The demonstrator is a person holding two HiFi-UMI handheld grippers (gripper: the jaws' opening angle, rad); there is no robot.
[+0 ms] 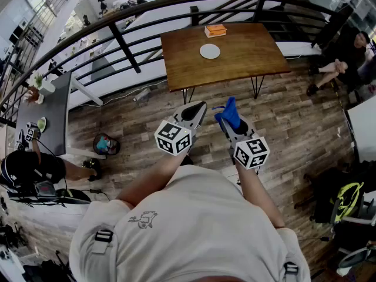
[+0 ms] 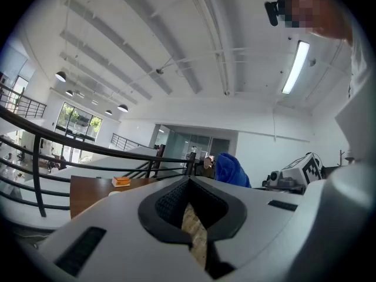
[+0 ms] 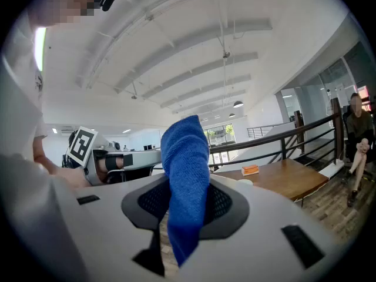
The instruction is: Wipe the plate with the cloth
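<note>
A white plate (image 1: 210,51) lies on the brown wooden table (image 1: 247,57) ahead, far from both grippers. I hold the two grippers side by side over the wood floor, short of the table. My right gripper (image 1: 225,120) is shut on a blue cloth (image 1: 229,113), which sticks up between its jaws (image 3: 187,184). My left gripper (image 1: 198,111) is shut with nothing in it; its jaws meet (image 2: 189,207). The cloth (image 2: 230,170) shows to the right in the left gripper view. The plate (image 3: 245,182) shows faintly on the table (image 3: 282,178) in the right gripper view.
An orange block (image 1: 215,30) sits at the table's far edge, beyond the plate. A black metal railing (image 1: 123,46) curves behind and left of the table. A seated person (image 1: 343,63) is at the right. Bags (image 1: 346,201) lie on the floor at the right.
</note>
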